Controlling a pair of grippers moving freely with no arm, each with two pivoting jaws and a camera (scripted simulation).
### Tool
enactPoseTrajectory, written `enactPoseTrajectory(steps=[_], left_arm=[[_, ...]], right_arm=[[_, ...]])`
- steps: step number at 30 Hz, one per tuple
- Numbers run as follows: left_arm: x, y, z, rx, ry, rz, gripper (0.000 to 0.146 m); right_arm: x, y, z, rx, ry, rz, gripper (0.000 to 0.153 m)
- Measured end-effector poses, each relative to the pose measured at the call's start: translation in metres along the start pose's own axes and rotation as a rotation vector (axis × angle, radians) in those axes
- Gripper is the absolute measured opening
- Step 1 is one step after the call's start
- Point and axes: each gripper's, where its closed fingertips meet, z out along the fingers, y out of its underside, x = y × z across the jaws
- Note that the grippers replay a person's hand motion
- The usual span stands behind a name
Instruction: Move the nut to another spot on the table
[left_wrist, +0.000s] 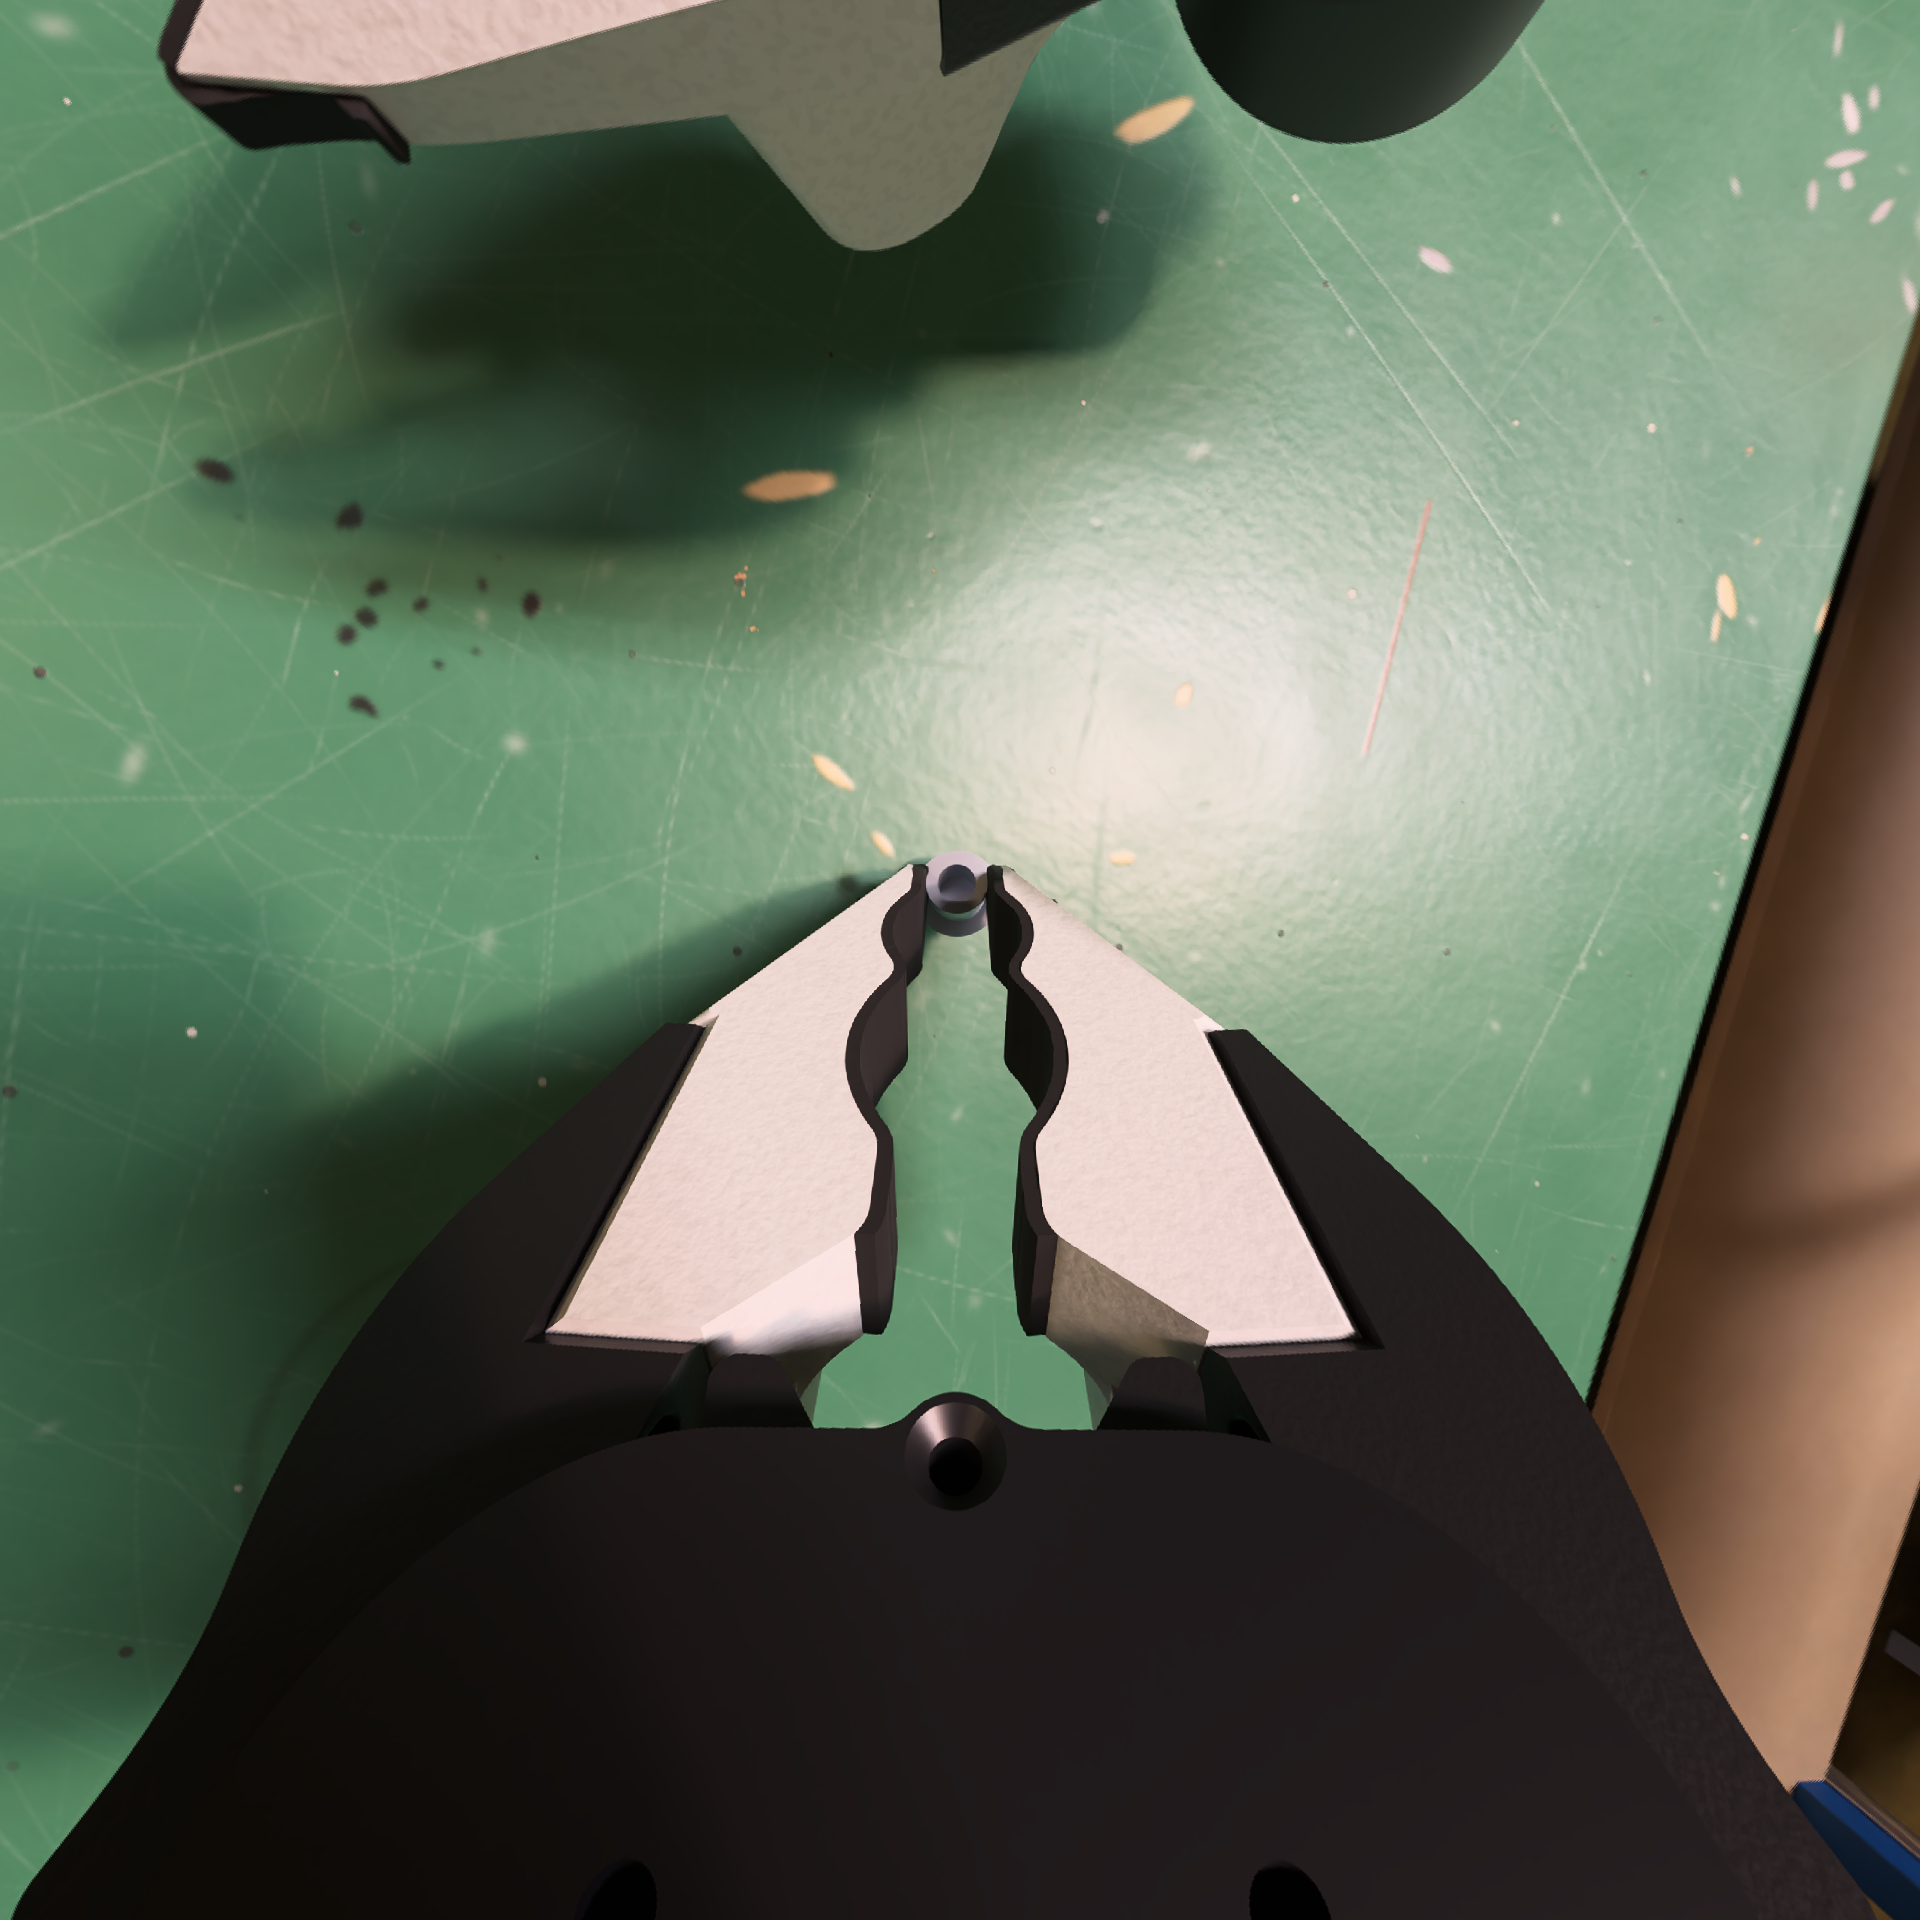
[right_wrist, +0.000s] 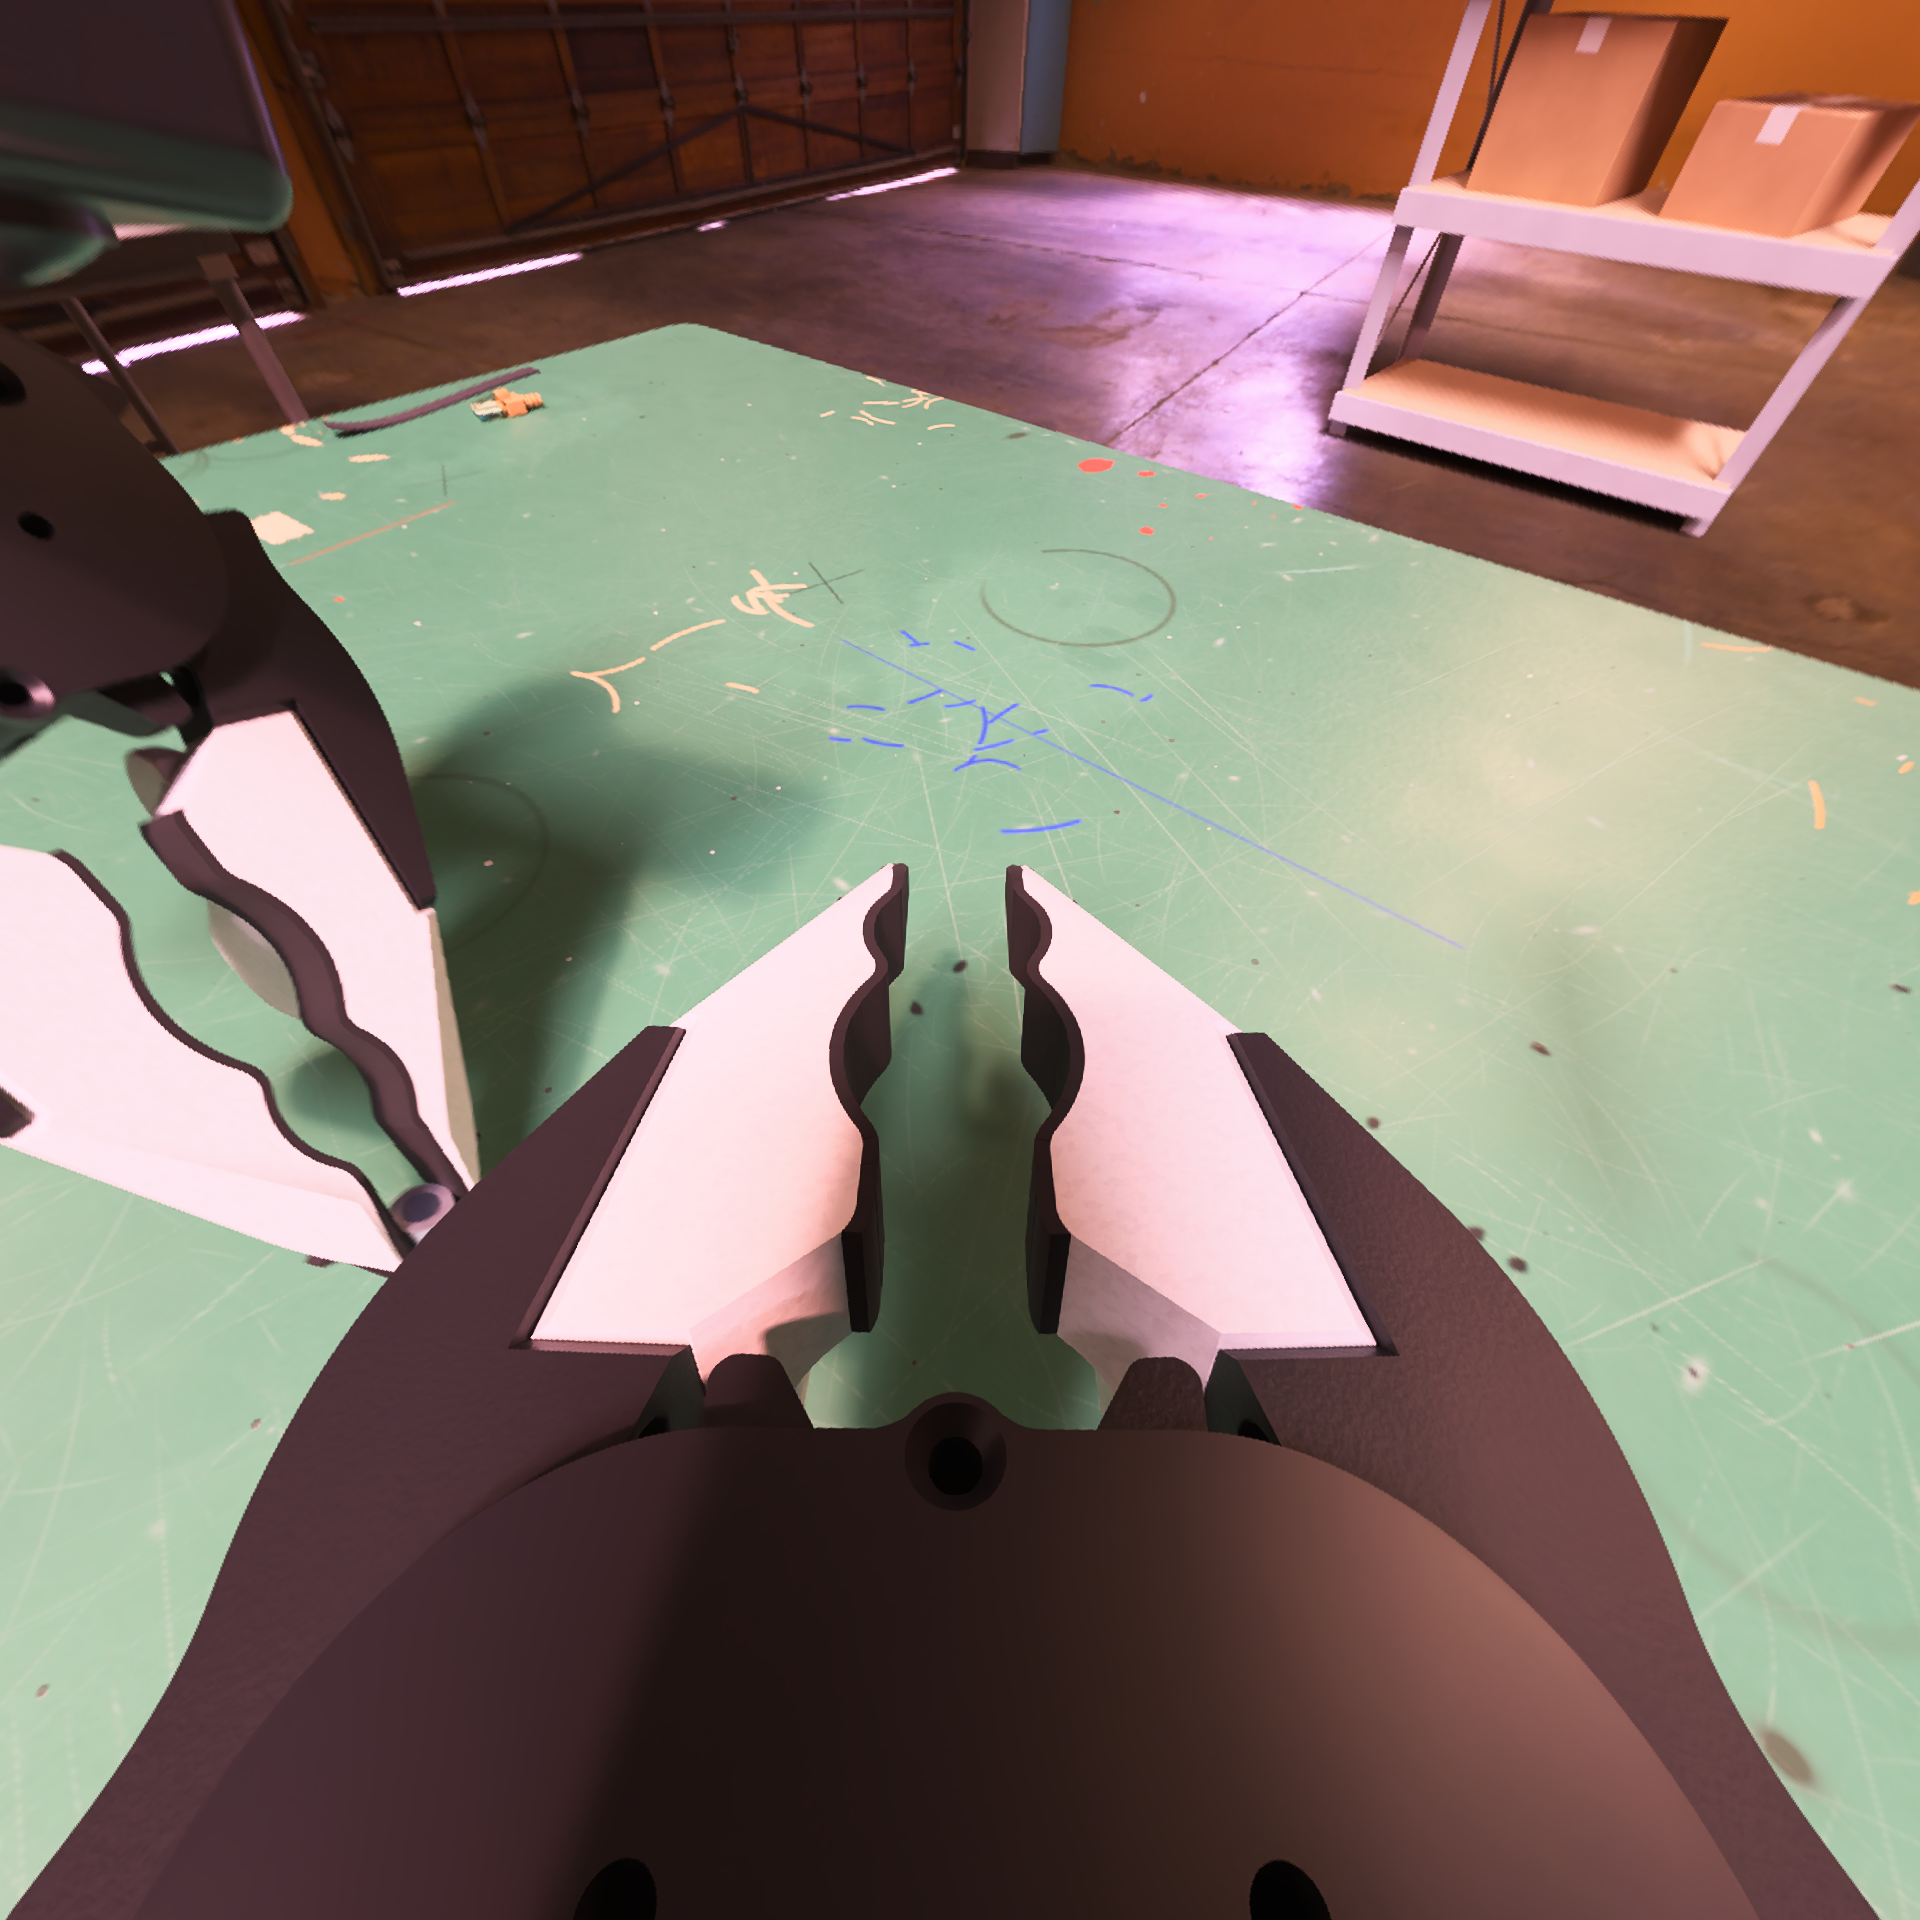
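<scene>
The left gripper (left_wrist: 957, 883) is pinching the small grey nut (left_wrist: 957, 886) at its fingertips over the scuffed green table (left_wrist: 1351, 520). The right gripper (right_wrist: 956, 883) is hovering close by, jaws apart and empty; a shelf (right_wrist: 1621, 249) with boxes is standing beyond.

Left claw (left_wrist: 957, 883) pitched steeply down over the tabletop (left_wrist: 1351, 582), near its right edge; fingertips drawn close, clamped on the nut (left_wrist: 957, 885). Right claw (right_wrist: 957, 883) tilted shallowly toward the far edge, fingers parted by a narrow gap, nothing between them. Left claw just beside the right claw.
</scene>
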Motion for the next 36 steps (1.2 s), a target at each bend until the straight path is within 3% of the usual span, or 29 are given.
enactPoseTrajectory(steps=[10,12,18,22,28,32,36], left_arm=[[-0.004,-0.009,0.01,0.066,-0.045,-0.009,0.011],[-0.002,-0.012,0.004,0.132,-0.041,-0.011,0.022],[-0.013,-0.012,-0.065,0.529,-0.026,-0.082,0.028],[-0.058,0.022,-0.12,0.759,-0.188,-0.153,0.028],[-0.136,0.089,-0.167,0.889,-0.564,-0.293,0.028],[-0.142,0.099,-0.18,0.987,-0.532,-0.376,0.028],[-0.141,0.097,-0.175,0.963,-0.525,-0.358,0.028]], right_arm=[[-0.003,0.006,0.004,-0.036,-0.026,0.014,0.019],[-0.003,0.007,0.004,-0.037,-0.025,0.009,0.019],[-0.004,0.007,0.004,-0.038,-0.035,0.02,0.019],[-0.005,0.009,0.006,-0.051,-0.042,0.016,0.019],[-0.004,0.012,0.01,-0.073,-0.03,-0.008,0.018],[-0.003,0.012,0.013,-0.077,-0.025,-0.016,0.018],[-0.008,0.012,0.015,-0.088,-0.05,-0.028,0.019]])
